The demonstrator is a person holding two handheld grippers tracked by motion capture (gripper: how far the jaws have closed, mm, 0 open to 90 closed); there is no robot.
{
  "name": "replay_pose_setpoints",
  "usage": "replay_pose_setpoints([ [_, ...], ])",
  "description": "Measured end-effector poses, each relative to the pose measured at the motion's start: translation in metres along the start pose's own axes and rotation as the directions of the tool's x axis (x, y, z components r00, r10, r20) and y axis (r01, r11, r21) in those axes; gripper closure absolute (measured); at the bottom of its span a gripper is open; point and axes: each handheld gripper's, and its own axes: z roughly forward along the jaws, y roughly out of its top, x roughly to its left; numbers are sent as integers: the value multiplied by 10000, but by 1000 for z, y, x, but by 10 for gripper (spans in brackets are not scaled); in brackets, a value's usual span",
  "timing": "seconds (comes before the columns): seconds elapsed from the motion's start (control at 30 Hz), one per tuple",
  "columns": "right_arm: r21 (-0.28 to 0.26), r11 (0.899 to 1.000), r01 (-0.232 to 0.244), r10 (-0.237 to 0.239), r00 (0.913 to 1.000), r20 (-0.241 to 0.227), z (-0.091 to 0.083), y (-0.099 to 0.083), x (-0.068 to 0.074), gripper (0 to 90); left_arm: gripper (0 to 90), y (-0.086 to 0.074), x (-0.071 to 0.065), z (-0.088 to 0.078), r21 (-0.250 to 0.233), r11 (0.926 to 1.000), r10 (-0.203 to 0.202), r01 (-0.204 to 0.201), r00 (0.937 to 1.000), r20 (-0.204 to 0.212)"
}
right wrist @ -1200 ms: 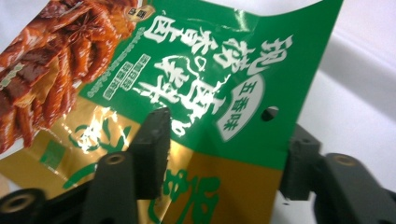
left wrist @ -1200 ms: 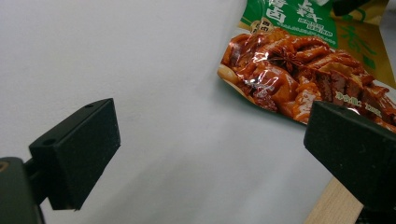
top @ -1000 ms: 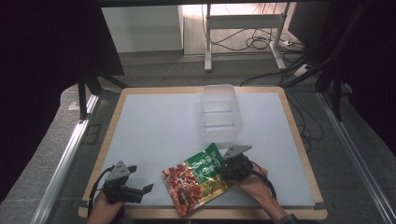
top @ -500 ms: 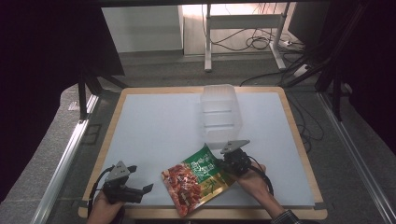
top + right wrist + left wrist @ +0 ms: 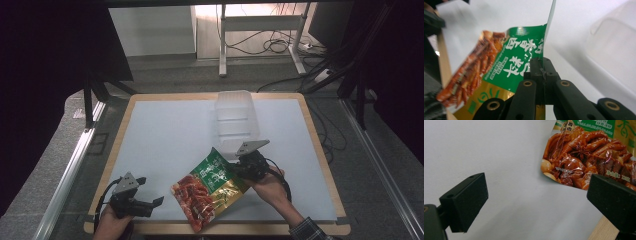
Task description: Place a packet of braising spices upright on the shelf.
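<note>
The right gripper (image 5: 239, 167) has its two black jaws pressed tight together on the edge of a snack bag (image 5: 210, 188), green at the top with red food pictured lower down. The bag (image 5: 499, 75) hangs out from the jaws, at the near side of the white table (image 5: 170, 135). Just past it stands a clear plastic box (image 5: 235, 117). The left gripper (image 5: 152, 202) sits near the front left, jaws wide apart, holding nothing.
</note>
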Motion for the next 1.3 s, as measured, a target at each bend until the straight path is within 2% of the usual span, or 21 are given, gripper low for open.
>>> replay_pose_setpoints([
  [0.13,-236,9995,-208,197,9988,-452,-7,11,0,892,33,0,-1,0,14,10000,32,-31,10000,-21],
  [0.23,-409,9990,-201,174,9976,-663,-12,20,1,892,33,0,-1,0,17,10000,45,-45,10000,-34],
  [0.63,-1016,9942,359,-447,9953,-860,-35,58,12,893,32,0,-1,0,36,9999,145,-145,9999,-85],
  [0.8,-1209,9901,710,-807,9937,-773,-42,71,18,893,32,0,-1,0,41,9999,154,-153,9998,-101],
  [0.97,-1342,9871,870,-957,9936,-596,-49,81,20,894,31,0,-1,0,22,9999,134,-134,9999,-91],
  [1.1,-1435,9836,1093,-1160,9925,-396,-52,88,18,894,26,0,-1,0,0,10000,96,-96,9999,-95],
  [1.3,-1605,9800,1178,-1214,9925,-122,-54,100,13,894,18,0,0,0,-26,10000,46,-46,9999,-105],
])
